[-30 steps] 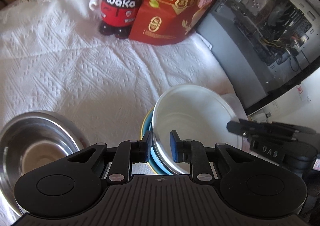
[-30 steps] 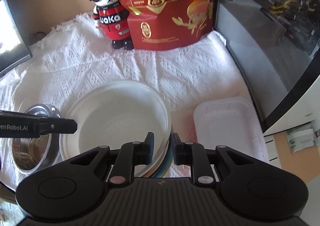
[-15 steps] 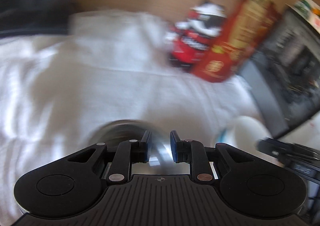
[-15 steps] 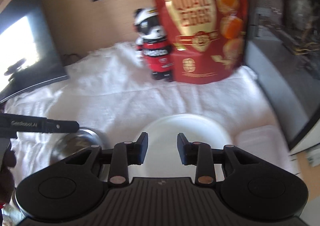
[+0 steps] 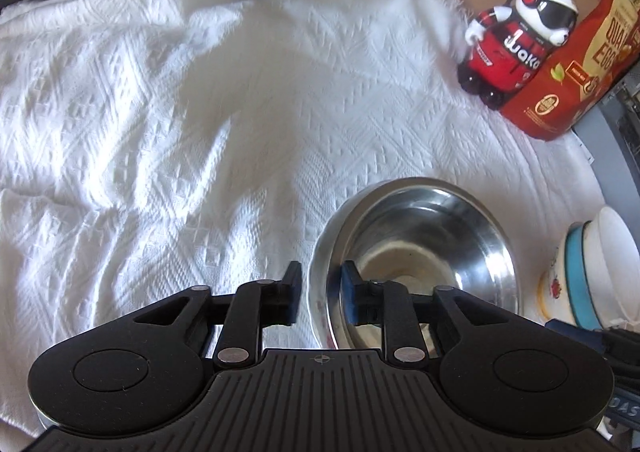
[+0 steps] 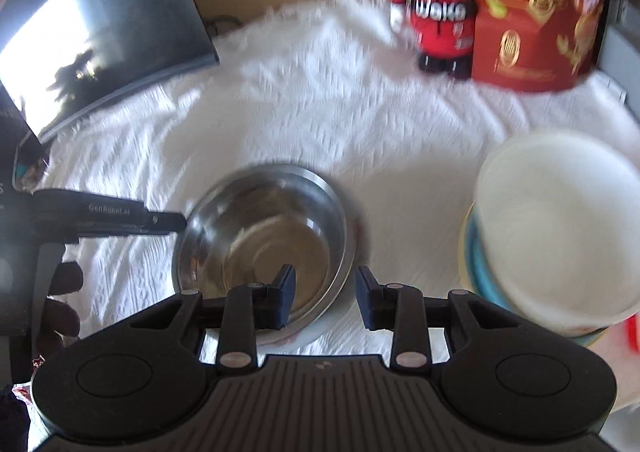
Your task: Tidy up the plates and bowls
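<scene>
Midway through the tidy-up, a stack of dishes (image 6: 556, 236) already stands on the white-clothed desk (image 5: 160, 111), a white bowl on top of blue- and cream-rimmed pieces, while the steel bowl (image 5: 420, 252) sits alone just beside it, not yet added. The left claw (image 5: 320, 298) straddles the steel bowl's near rim, jaws opening, one pad outside and one inside, neither pressing on the metal. The right claw (image 6: 325, 302) hovers over the bowl's other edge, jaws apart and empty. Judging by the layout, nesting the steel bowl with the stack is what remains. A panda figurine (image 5: 516, 39) and a red snack bag (image 5: 576, 63) stand at the back, untouched.
</scene>
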The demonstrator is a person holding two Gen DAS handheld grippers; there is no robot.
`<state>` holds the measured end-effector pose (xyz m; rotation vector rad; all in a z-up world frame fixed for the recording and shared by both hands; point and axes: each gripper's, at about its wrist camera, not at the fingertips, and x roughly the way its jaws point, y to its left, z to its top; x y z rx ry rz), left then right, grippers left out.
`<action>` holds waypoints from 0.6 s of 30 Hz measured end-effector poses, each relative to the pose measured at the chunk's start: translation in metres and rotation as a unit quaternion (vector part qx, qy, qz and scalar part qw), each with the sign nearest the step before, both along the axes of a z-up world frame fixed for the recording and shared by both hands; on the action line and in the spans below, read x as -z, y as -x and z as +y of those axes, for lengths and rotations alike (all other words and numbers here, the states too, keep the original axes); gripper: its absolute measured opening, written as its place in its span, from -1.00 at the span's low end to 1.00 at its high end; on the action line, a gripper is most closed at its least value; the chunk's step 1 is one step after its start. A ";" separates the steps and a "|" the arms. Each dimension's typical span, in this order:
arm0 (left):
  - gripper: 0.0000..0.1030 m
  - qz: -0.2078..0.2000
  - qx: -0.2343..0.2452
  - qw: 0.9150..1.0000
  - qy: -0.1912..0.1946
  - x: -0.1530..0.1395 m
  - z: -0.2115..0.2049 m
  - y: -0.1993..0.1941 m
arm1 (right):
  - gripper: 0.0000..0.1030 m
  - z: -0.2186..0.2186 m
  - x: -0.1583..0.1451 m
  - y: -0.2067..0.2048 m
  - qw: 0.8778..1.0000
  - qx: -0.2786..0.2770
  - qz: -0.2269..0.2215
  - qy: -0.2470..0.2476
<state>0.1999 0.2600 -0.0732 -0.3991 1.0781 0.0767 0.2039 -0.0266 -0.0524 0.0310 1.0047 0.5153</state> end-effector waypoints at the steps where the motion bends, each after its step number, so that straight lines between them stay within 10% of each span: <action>1: -0.45 0.003 0.001 1.000 0.002 0.004 0.000 -0.001 | -0.37 0.004 0.007 0.000 1.000 0.004 0.007 0.004; 18: -0.36 0.031 -0.019 0.999 0.040 0.046 -0.001 -0.023 | -0.22 0.021 0.076 -0.025 0.995 0.044 0.094 -0.010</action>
